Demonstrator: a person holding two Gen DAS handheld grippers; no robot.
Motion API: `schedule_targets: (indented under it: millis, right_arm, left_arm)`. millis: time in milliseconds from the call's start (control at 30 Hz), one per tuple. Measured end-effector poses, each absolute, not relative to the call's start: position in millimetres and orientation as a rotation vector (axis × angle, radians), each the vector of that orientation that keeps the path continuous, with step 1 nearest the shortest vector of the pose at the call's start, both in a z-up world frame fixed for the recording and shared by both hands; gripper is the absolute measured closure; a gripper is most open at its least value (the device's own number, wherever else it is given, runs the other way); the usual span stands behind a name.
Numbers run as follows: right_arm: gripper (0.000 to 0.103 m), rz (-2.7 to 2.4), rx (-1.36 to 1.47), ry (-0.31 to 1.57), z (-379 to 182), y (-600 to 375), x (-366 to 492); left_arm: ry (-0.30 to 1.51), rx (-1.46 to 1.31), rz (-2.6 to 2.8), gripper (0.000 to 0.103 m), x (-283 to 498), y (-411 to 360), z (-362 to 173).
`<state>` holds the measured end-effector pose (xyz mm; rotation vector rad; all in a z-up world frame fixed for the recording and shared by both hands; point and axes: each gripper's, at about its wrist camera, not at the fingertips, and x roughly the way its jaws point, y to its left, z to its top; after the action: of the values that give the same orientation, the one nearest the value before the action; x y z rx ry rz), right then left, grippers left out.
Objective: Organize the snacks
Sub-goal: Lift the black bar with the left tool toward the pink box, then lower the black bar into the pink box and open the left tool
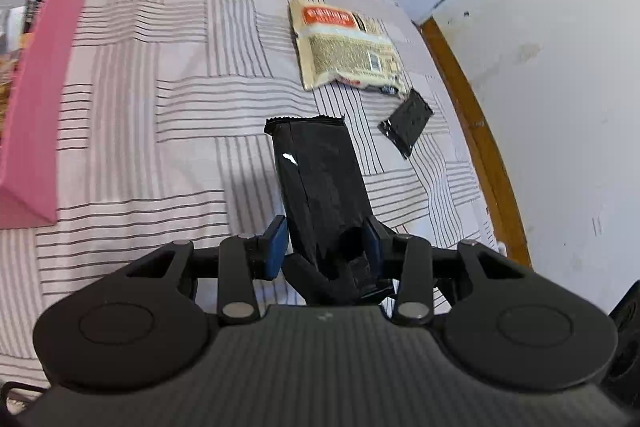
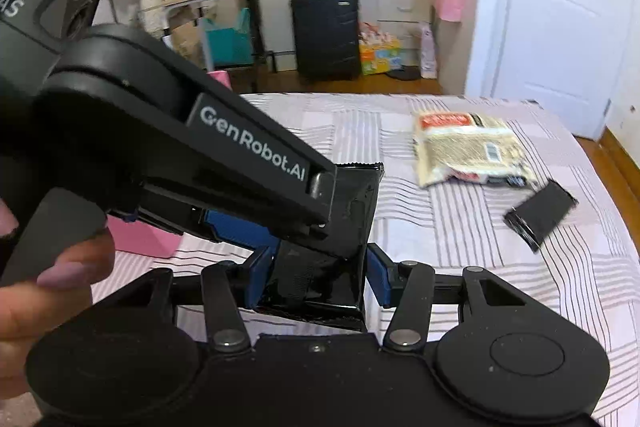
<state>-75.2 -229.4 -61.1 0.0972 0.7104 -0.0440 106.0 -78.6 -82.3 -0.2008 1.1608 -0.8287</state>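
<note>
A long black snack packet (image 1: pixel 320 183) is held above the striped bed. My left gripper (image 1: pixel 326 247) is shut on its near end. In the right wrist view the same black packet (image 2: pixel 352 203) sits between the blue pads of my right gripper (image 2: pixel 320 275), which closes on it while the left gripper (image 2: pixel 224 163) comes in from the left. A beige snack bag (image 1: pixel 346 45) with a red label lies farther right on the bed, also seen in the right wrist view (image 2: pixel 468 147). A small black packet (image 1: pixel 408 123) lies near the bed's right edge (image 2: pixel 540 215).
A pink box (image 1: pixel 44 87) with snacks inside stands at the left on the bed (image 1: pixel 160 107). A wooden floor strip and white wall run along the right. A dark suitcase (image 2: pixel 326 33), shelves and a white door (image 2: pixel 560 19) are beyond the bed.
</note>
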Motion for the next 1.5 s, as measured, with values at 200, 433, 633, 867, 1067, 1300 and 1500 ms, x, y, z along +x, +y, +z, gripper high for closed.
schedule_targets:
  millis: [200,433,633,867,1067,1300,1500]
  right_arm:
    - [0.047,0.007,0.052,0.703,-43,-207,-71]
    - [0.047,0.075,-0.050,0.725,-33,-180,-61]
    - [0.049,0.118,-0.093,0.702,-20,-159,-35]
    - [0.050,0.207,-0.095,0.644,-19,-126,0]
    - [0.050,0.275,-0.090,0.621,-27,-104,28]
    - [0.050,0.327,-0.072,0.647,-48,-88,53]
    - [0.042,0.322,-0.046,0.655,-57,-86,67]
  left_arm:
    - [1.105,-0.249,-0.819,0.065,107,-44,-72]
    - [1.126,-0.334,-0.818,0.065,123,-9,-79]
    - [1.038,-0.348,-0.761,0.065,131,22,-64]
    - [0.977,-0.422,-0.657,0.064,150,69,-70]
    - [0.940,-0.447,-0.562,0.064,171,95,-79]
    - [0.963,-0.431,-0.486,0.064,194,110,-98]
    - [0.988,-0.331,-0.382,0.060,208,102,-97]
